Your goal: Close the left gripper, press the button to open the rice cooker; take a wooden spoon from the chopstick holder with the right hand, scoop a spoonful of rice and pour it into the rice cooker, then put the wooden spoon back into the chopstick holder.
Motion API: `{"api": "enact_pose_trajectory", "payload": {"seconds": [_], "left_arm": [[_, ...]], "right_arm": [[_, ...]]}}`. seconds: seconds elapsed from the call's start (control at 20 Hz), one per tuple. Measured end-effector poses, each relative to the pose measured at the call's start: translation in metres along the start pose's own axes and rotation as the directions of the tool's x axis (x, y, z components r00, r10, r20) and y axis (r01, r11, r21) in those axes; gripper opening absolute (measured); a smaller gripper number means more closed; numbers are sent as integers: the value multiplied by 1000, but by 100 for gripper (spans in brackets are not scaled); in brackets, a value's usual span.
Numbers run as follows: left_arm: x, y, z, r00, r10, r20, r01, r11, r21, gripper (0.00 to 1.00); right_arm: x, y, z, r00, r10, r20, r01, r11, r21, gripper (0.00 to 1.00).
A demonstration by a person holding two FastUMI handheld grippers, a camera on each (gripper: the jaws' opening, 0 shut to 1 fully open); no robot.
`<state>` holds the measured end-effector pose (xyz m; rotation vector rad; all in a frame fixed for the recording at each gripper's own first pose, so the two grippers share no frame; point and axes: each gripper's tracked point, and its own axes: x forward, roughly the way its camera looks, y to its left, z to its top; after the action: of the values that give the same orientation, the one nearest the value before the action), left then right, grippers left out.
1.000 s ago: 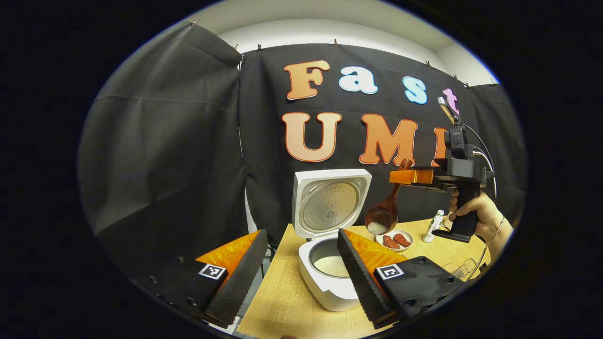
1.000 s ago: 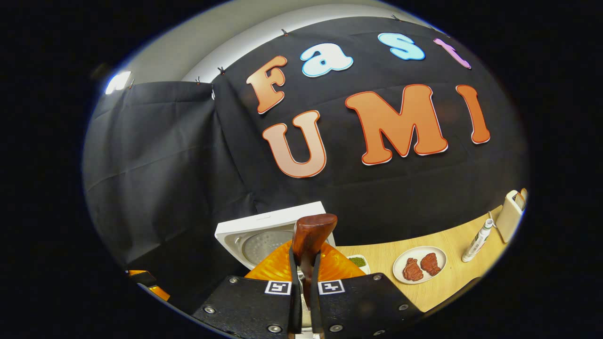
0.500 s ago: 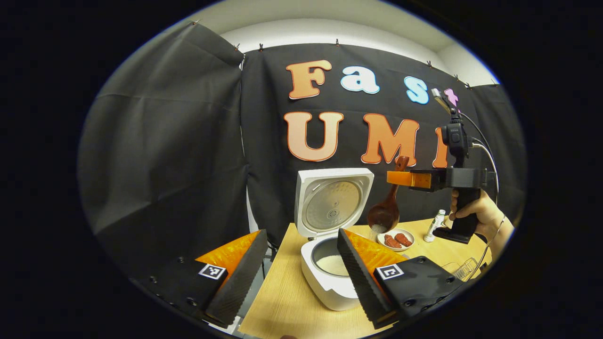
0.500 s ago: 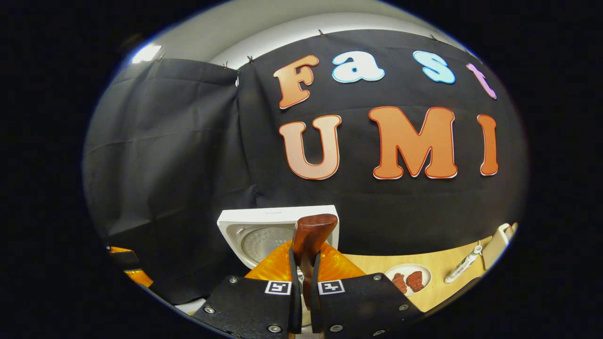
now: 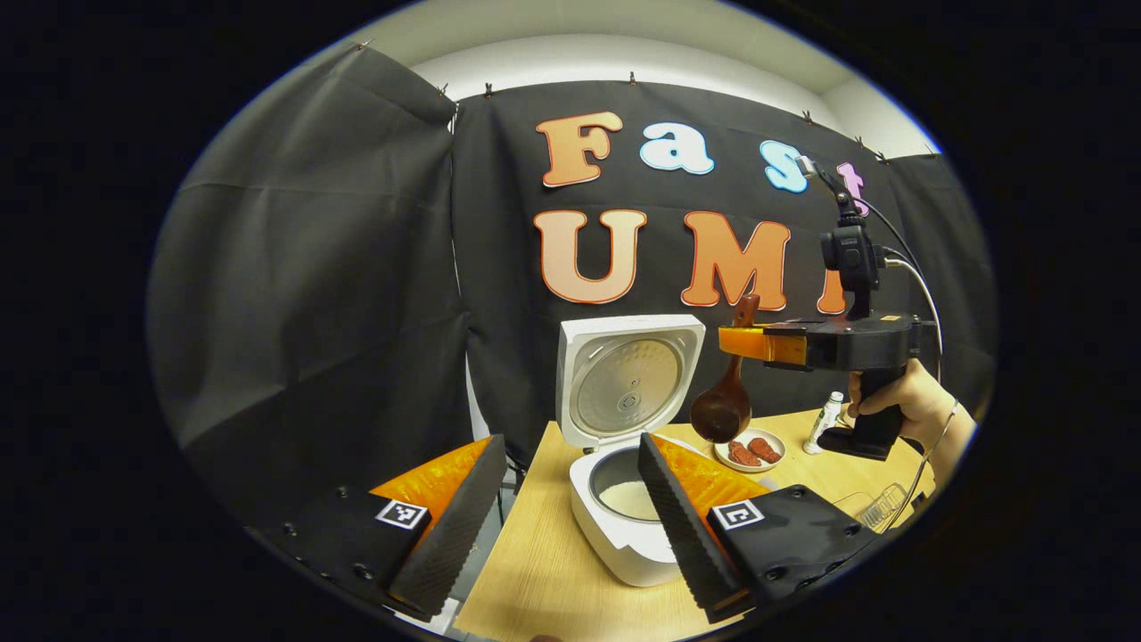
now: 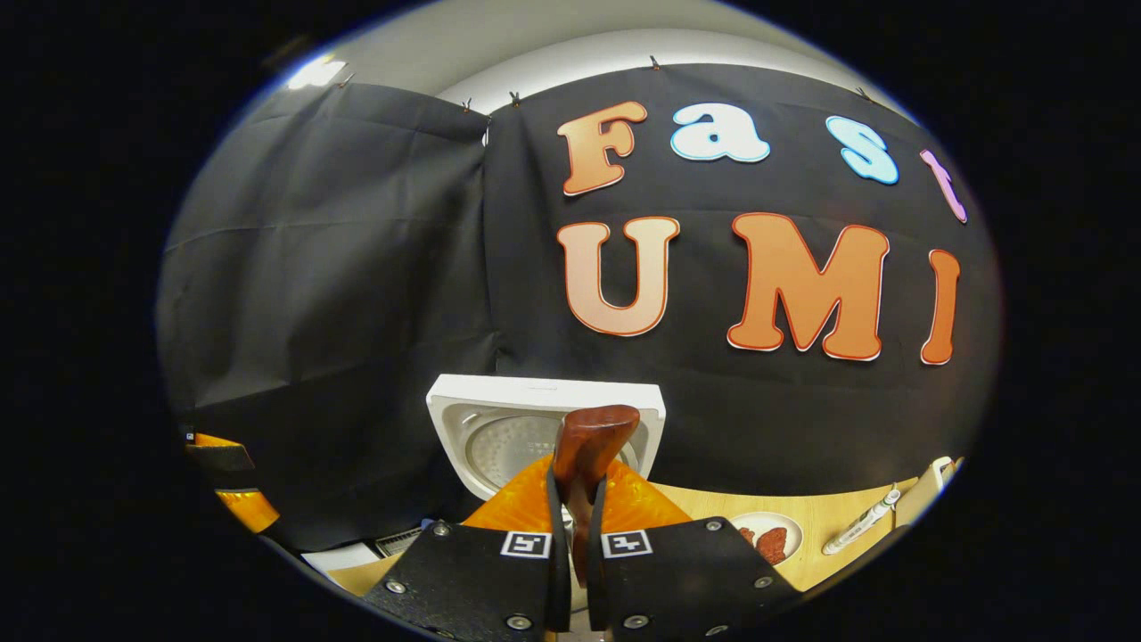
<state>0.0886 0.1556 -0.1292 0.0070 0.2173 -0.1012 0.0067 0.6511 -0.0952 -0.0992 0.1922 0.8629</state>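
Note:
The white rice cooker [image 5: 624,535] stands on the wooden table with its lid [image 5: 628,379] up and white rice in the pot. My left gripper [image 5: 563,522] hangs open in front of it, holding nothing. Above the pot's right rim, my right gripper [image 5: 744,343] is shut on the handle of the wooden spoon [image 5: 720,412]. The spoon's dark bowl hangs down and I see no rice in it. In the right gripper view the spoon handle [image 6: 584,441] sticks up between the fingers of the right gripper [image 6: 575,522], with the lid [image 6: 535,428] behind it.
A plate with red pieces [image 5: 751,450], a white bottle [image 5: 824,419] and a clear container [image 5: 878,508] sit on the table right of the cooker. A hand [image 5: 905,401] holds the right gripper. A cream holder [image 6: 934,474] stands at the far right edge.
The rice seen in the spoon's bowl a second ago is gone from it. The right gripper has levelled out and drifted slightly left; the left gripper has hardly moved.

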Motion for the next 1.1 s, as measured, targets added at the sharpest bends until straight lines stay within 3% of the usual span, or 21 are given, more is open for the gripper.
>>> {"api": "enact_pose_trajectory", "payload": {"seconds": [0.3, 0.7, 0.95, 1.1], "left_arm": [[-1, 3, -4, 1000, 8, -5, -8, 1000, 8, 100], [0, 8, -5, 1000, 22, -11, -22, 1000, 3, 100], [-3, 7, -2, 1000, 29, -8, -29, 1000, -2, 100], [-3, 2, 2, 1000, 31, -1, -31, 1000, -6, 100]], "right_arm": [[-1, 13, 1, 1000, 31, 7, -30, 994, -107, 6], [-4, 28, -5, 998, 62, 11, -56, 958, -280, 6], [-8, 14, -9, 998, 67, 1, -65, 984, -168, 7], [-21, -6, -8, 998, 66, 6, -66, 997, -29, 6]]}}
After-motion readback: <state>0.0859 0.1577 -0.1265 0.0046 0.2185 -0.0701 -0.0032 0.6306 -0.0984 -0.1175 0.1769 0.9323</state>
